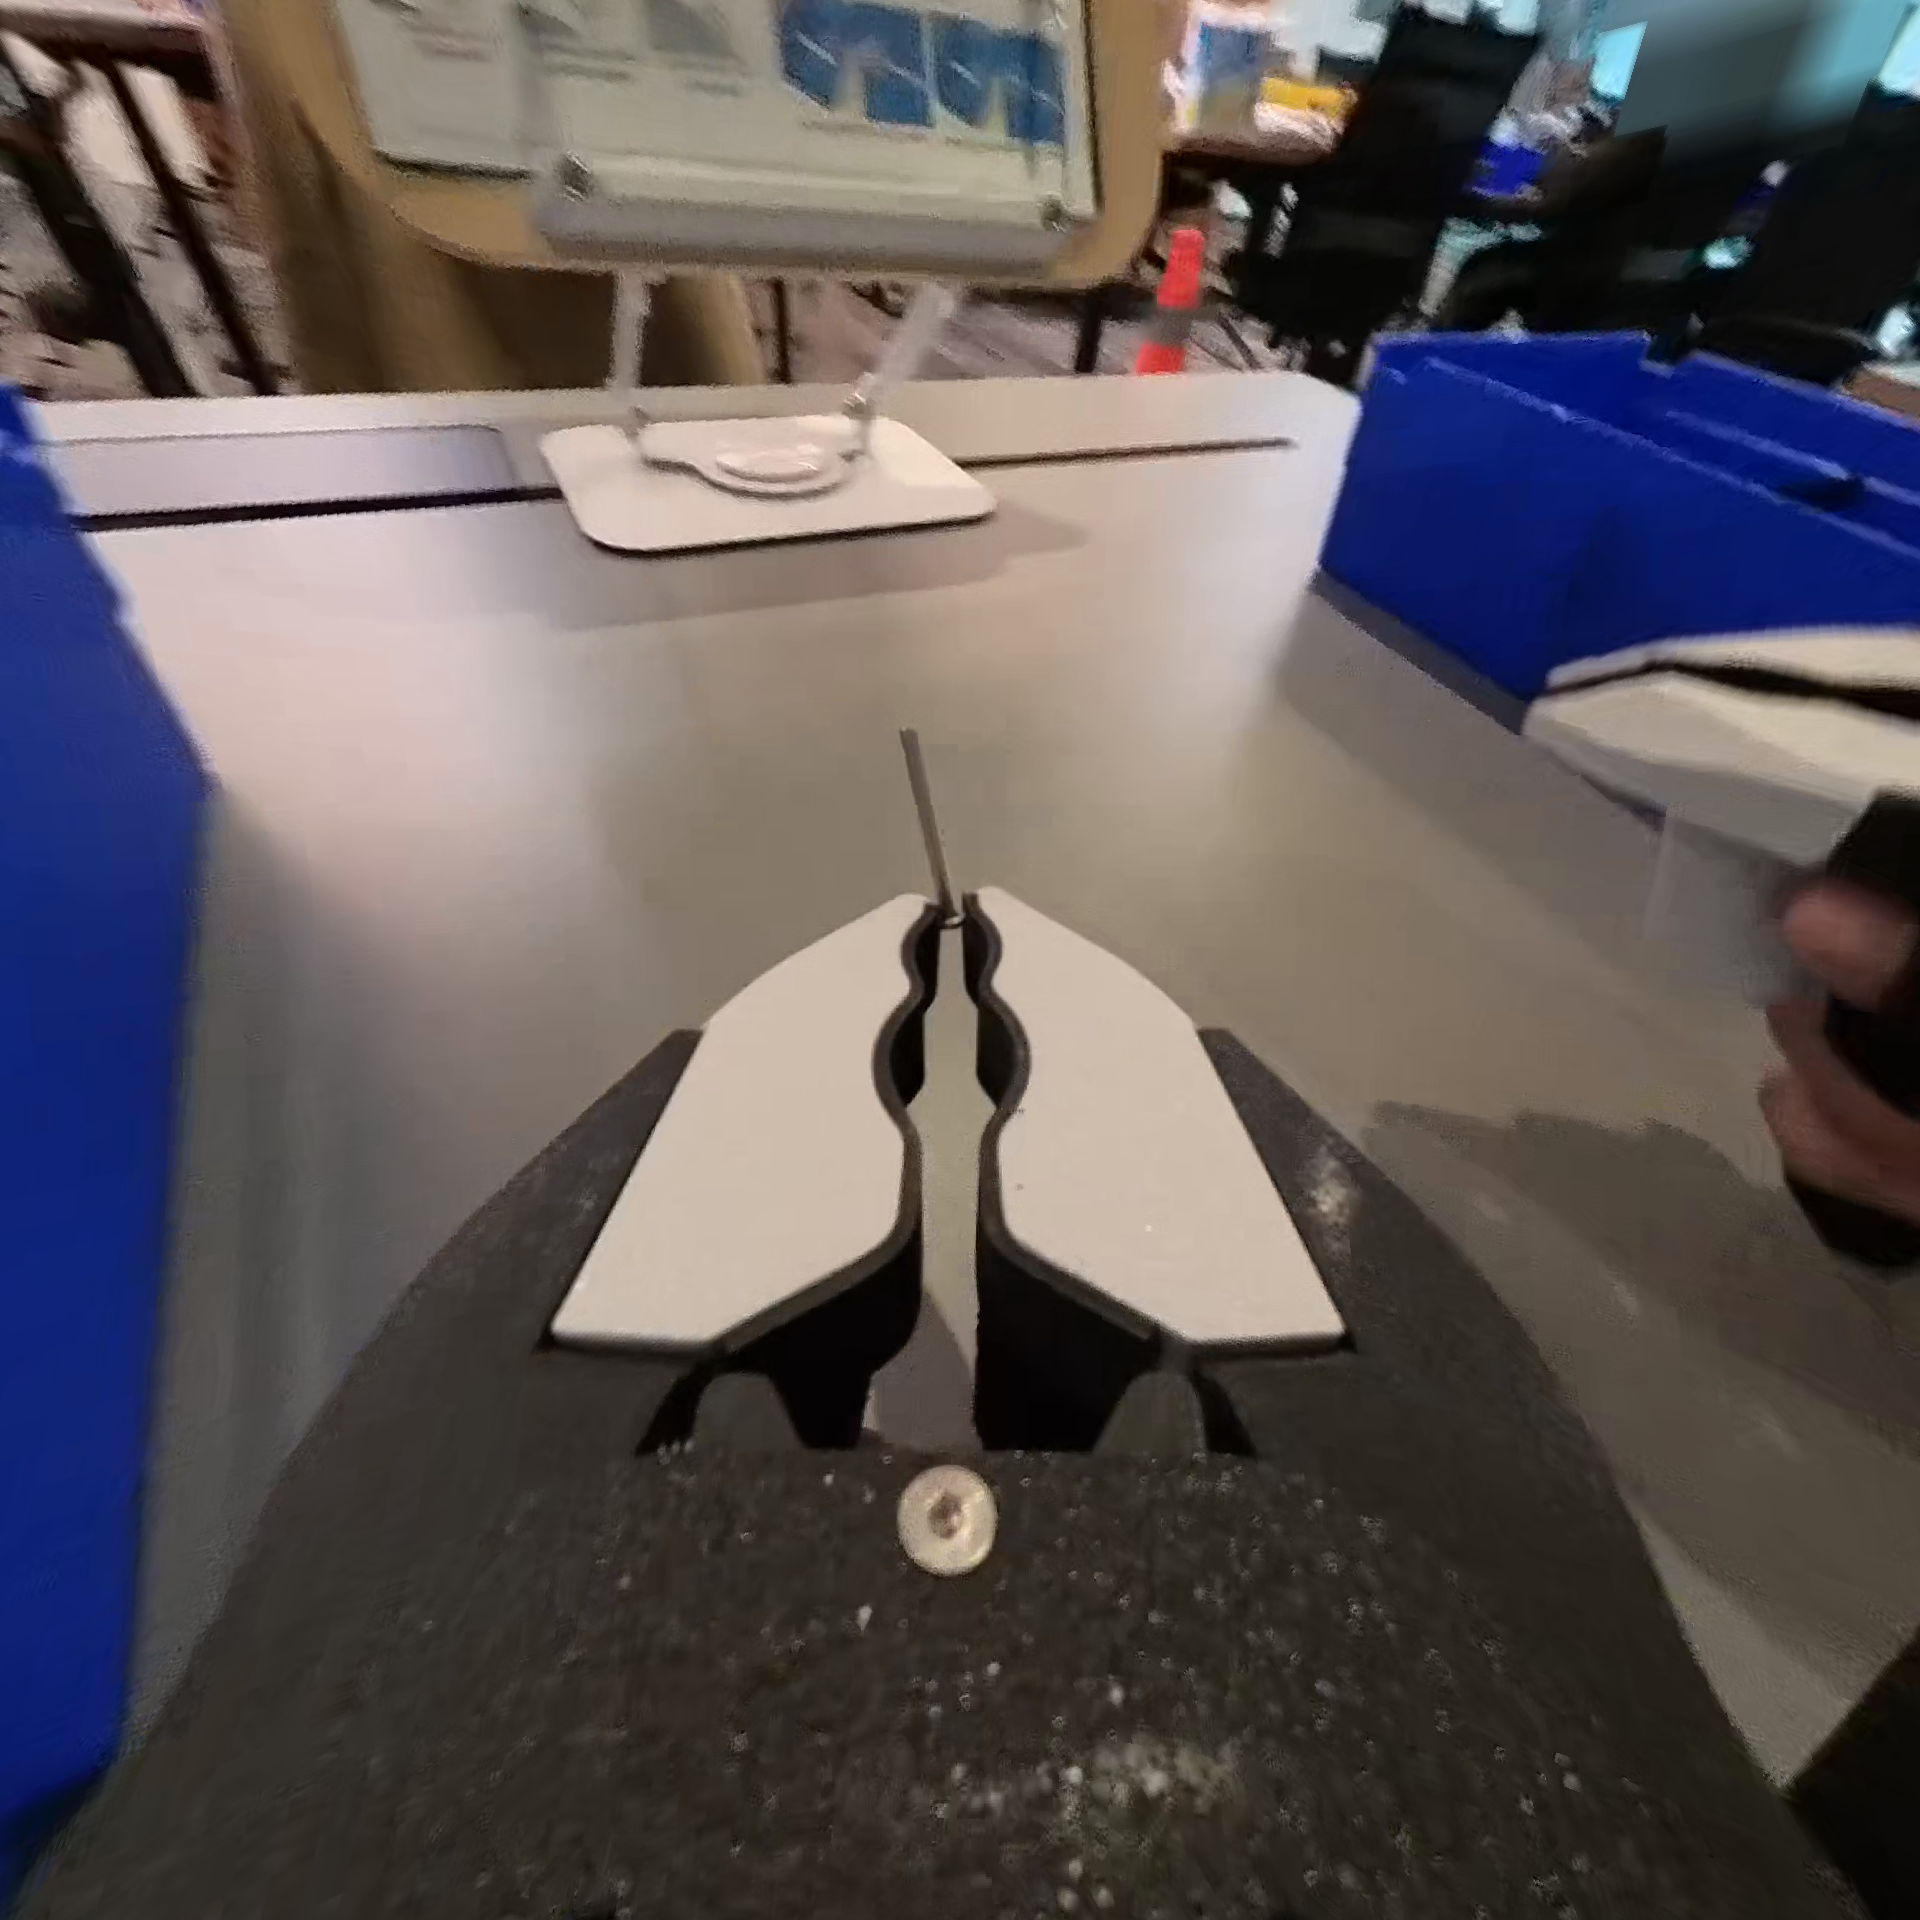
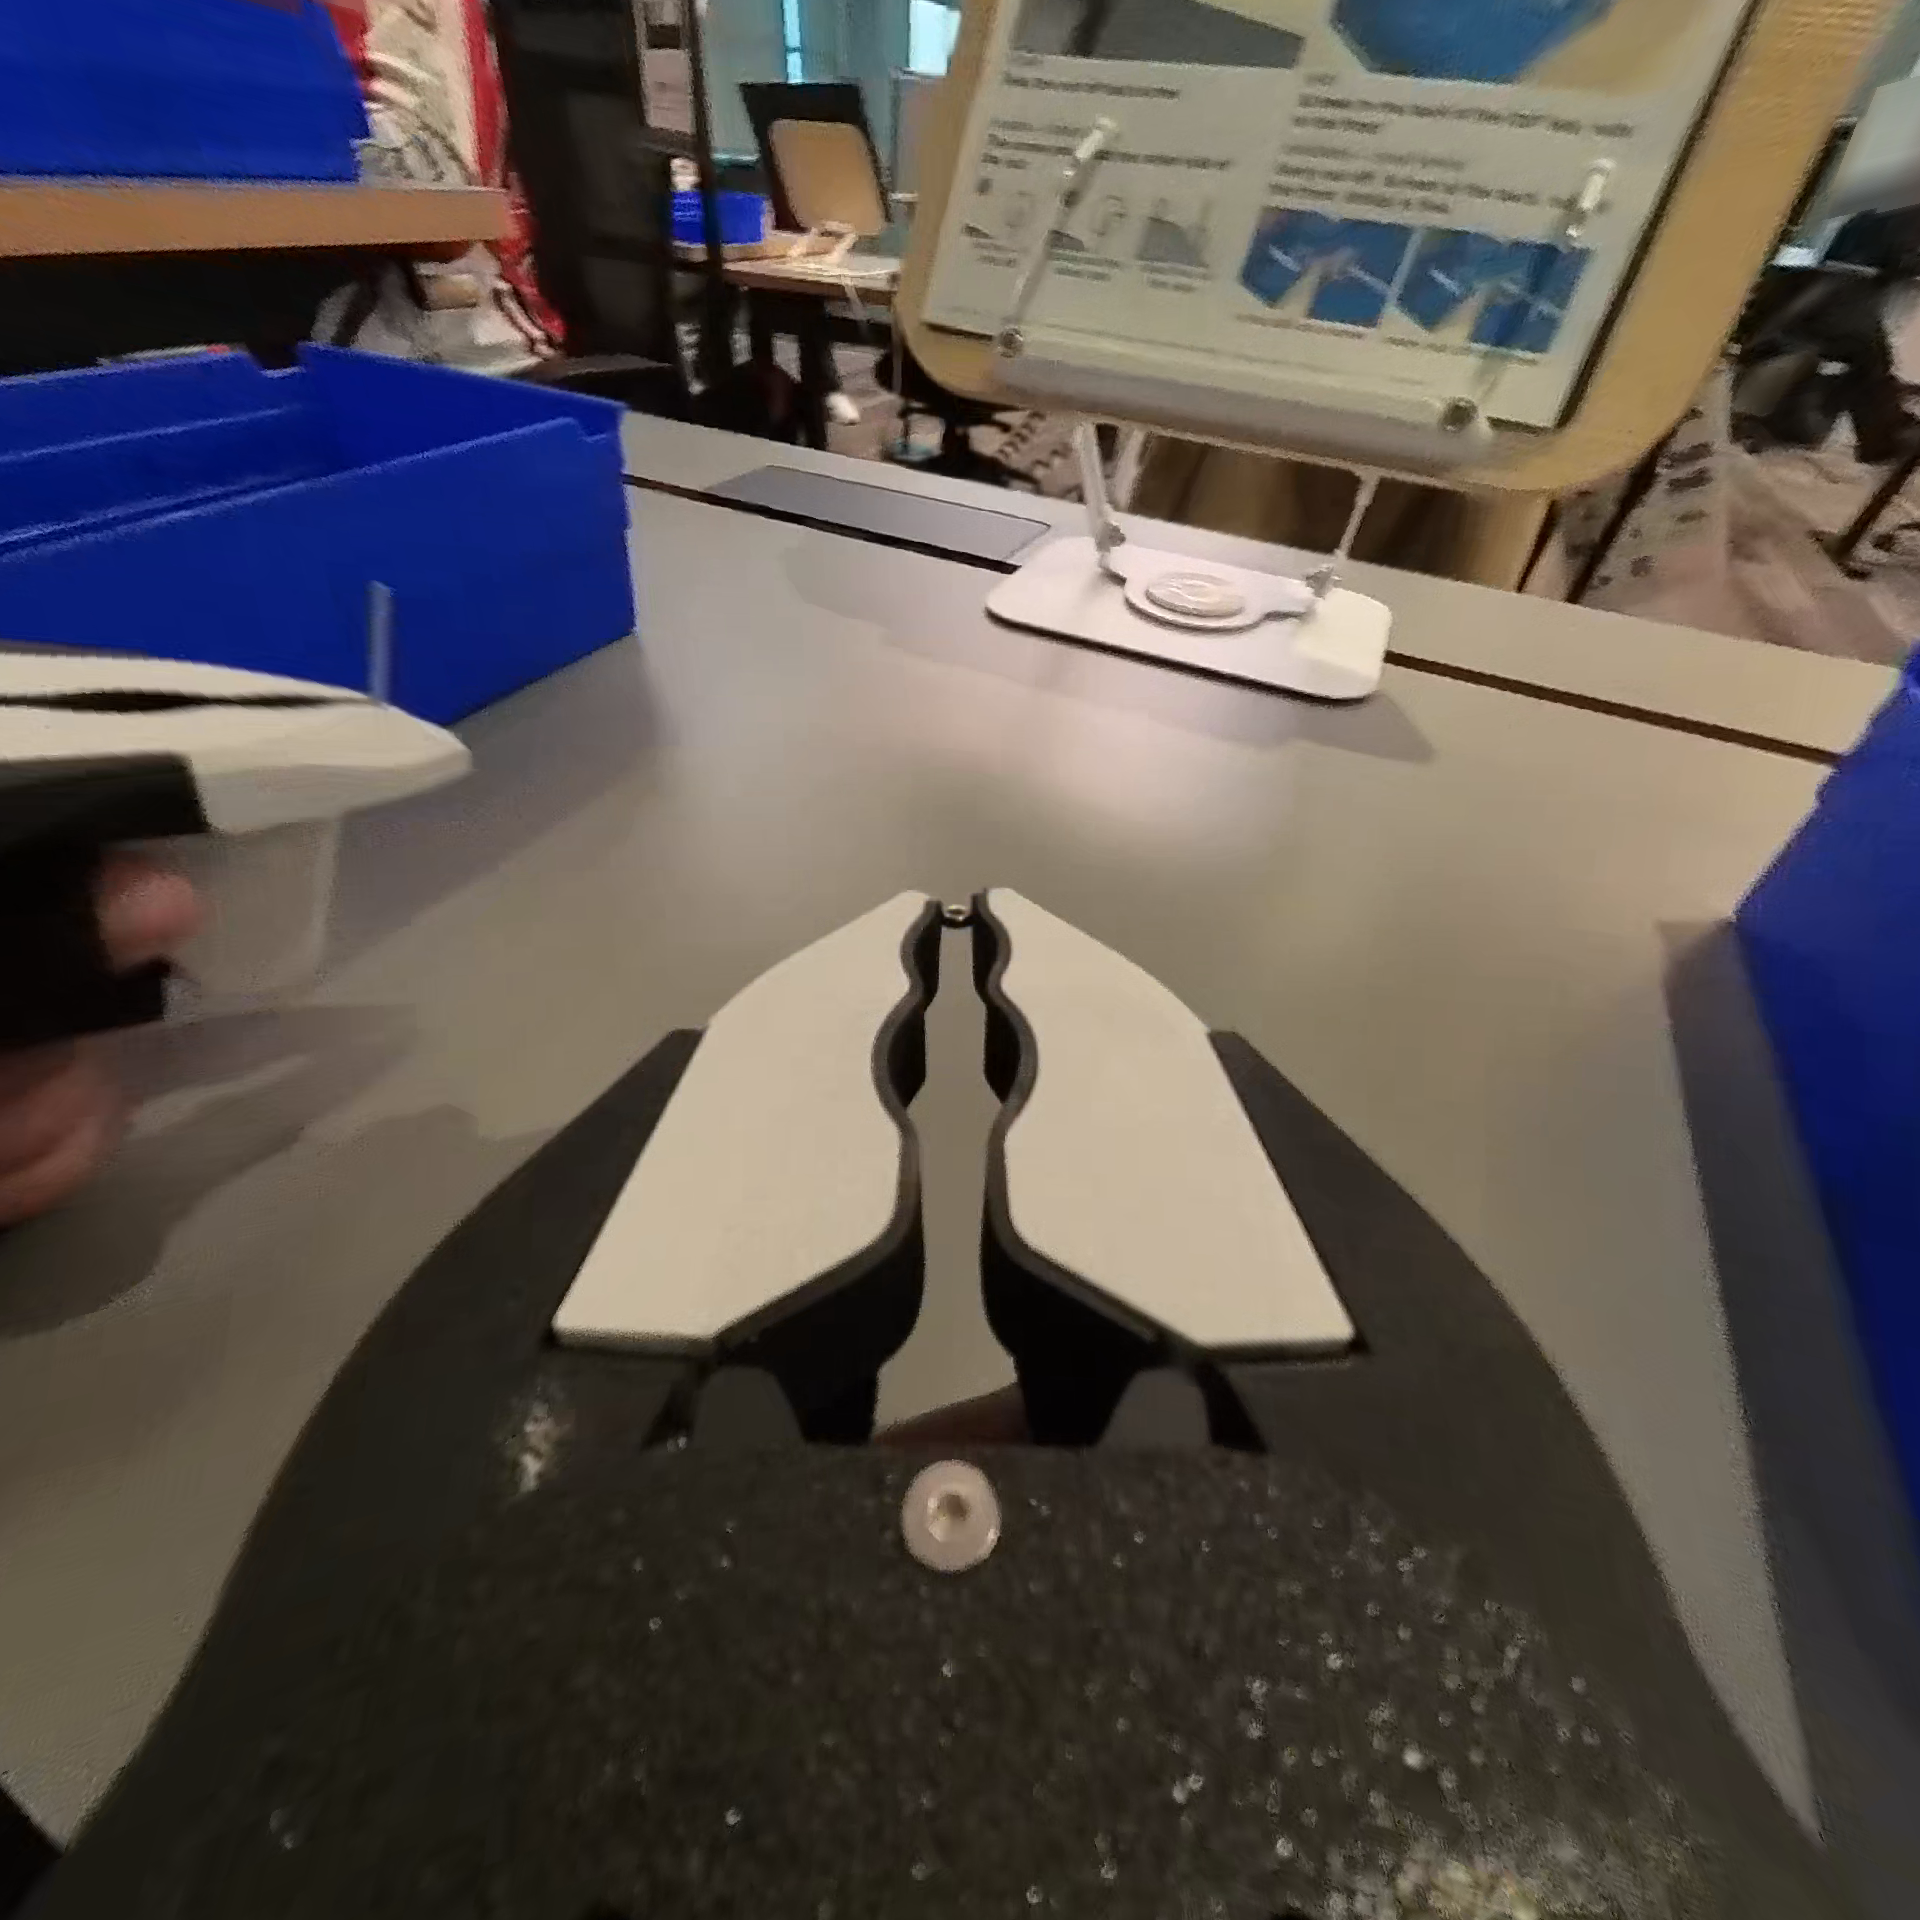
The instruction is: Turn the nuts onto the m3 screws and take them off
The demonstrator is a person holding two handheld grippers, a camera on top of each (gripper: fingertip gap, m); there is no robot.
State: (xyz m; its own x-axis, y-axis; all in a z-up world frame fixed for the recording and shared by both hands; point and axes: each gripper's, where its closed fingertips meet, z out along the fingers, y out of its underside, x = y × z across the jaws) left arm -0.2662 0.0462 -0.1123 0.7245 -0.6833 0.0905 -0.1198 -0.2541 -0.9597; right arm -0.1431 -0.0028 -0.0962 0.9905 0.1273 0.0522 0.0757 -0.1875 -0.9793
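My left gripper [image 1: 951, 912] is shut on the head end of a long thin M3 screw [image 1: 923, 821], which sticks up and forward from its fingertips above the grey table [image 1: 623, 727]. My right gripper [image 2: 954, 906] is shut on a small metal nut [image 2: 953, 913] pinched at its tips. In the right wrist view the left gripper [image 2: 312, 727] shows at the left edge with the screw [image 2: 380, 639] standing upright from it. In the left wrist view the right gripper [image 1: 1714, 717] shows at the right edge, well apart from the screw.
Blue bins stand on both sides of the table: one at the right [image 1: 1621, 499] and one at the left edge [image 1: 83, 1039] in the left wrist view. A white stand [image 1: 769, 488] holding an instruction sheet [image 1: 810, 114] sits at the back. A hand [image 1: 1839, 1049] holds the right gripper.
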